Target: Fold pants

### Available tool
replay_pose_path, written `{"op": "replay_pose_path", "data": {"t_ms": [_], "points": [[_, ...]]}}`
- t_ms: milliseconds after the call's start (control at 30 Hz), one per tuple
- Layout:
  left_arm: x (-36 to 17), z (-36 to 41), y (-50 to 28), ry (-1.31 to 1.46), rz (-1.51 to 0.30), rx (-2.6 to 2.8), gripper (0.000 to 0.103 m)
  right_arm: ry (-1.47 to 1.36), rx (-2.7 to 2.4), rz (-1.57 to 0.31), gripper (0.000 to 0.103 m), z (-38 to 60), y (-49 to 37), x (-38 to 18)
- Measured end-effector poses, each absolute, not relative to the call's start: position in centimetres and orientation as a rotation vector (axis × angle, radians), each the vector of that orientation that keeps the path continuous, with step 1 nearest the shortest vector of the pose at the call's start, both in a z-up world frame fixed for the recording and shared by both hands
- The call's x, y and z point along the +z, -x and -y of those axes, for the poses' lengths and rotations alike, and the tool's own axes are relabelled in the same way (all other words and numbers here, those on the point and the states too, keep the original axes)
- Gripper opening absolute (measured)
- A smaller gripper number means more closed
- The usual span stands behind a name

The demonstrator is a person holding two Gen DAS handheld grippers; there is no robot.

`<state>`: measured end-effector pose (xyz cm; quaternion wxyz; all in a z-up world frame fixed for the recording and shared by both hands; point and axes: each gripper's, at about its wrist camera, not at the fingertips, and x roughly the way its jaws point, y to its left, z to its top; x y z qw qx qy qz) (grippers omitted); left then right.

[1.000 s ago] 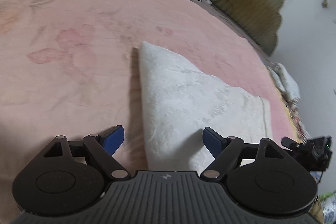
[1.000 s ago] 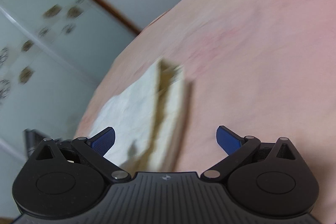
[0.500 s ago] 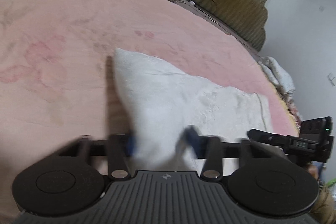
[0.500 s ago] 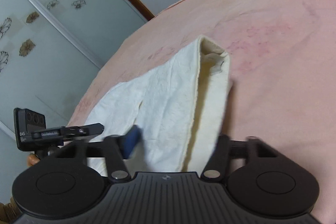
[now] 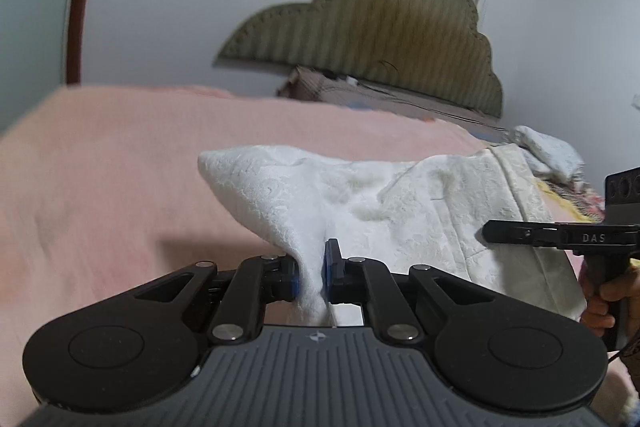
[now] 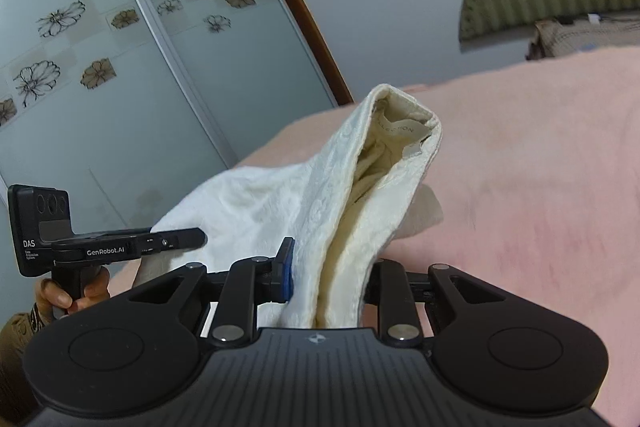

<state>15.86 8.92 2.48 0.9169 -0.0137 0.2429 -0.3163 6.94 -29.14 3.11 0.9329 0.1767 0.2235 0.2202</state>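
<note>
Pink fleece bedspread: cream textured pants half-folded. Left gripper clenched on one near edge; right gripper closing around thick waistband. Advice: lift both evenly.

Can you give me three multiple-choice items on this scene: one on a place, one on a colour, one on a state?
1. Where do the pants lie?
A. on a bed
B. on a chair
C. on the floor

2. What colour is the blanket?
A. green
B. pink
C. blue

3. What is between the left gripper pads?
A. nothing
B. a pillow
C. pants cloth

Key: 1 A, the headboard stands behind; 2 B, pink all around the pants; 3 C, white cloth is pinched there.
</note>
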Motion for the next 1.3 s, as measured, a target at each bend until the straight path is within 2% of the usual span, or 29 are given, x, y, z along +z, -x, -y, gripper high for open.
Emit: {"op": "replay_pose_path", "data": {"t_ms": [200,367,400,433,500,600,700,767,933,1033,1100,1167,1300], "points": [[4.0,-7.5,-21.9,-0.026,-0.501,-0.558,0.011,-0.355,0.437,-0.446,0.023,28.9,-15.2,3.8],[0.6,-6.3,-27.1,-0.053,-0.618,-0.477,0.012,-0.362,0.365,-0.553,0.024,28.7,-21.2,0.7],[-0.4,-6.2,-28.0,-0.062,-0.649,-0.457,0.014,-0.363,0.343,-0.584,0.029,28.6,-21.9,-0.1],[-1.1,-6.2,-28.6,-0.073,-0.666,-0.442,0.016,-0.378,0.324,-0.618,0.036,28.8,-22.6,-0.9],[-1.6,-6.6,-29.0,-0.073,-0.674,-0.424,0.03,-0.439,0.288,-0.653,0.044,29.7,-22.9,-1.8],[-0.8,-7.8,-28.5,-0.053,-0.681,-0.364,0.045,-0.461,0.223,-0.617,0.044,30.5,-21.0,-0.9],[0.3,-8.7,-26.1,-0.108,-0.638,-0.306,0.044,-0.267,0.127,-0.479,0.044,28.7,-16.7,2.0],[0.4,-8.3,-24.8,-0.156,-0.638,-0.287,0.045,-0.212,0.237,-0.443,0.043,27.1,-14.7,3.0],[-1.1,-7.9,-24.8,-0.206,-0.687,-0.204,0.051,-0.099,0.297,-0.616,0.041,23.8,-15.1,0.9],[0.7,-8.7,-22.5,-0.186,-0.622,-0.191,0.051,-0.172,0.233,-0.589,0.043,24.3,-13.4,1.3],[1.3,-8.8,-20.4,-0.195,-0.574,-0.174,0.07,-0.162,0.27,-0.541,0.043,23.7,-11.5,1.8],[1.2,-8.3,-19.4,-0.209,-0.566,-0.178,0.078,-0.134,0.297,-0.544,0.047,22.3,-10.8,1.5],[0.3,-8.2,-18.4,-0.22,-0.599,-0.145,0.078,-0.221,0.254,-0.591,0.047,22.5,-11.2,0.2]]}}
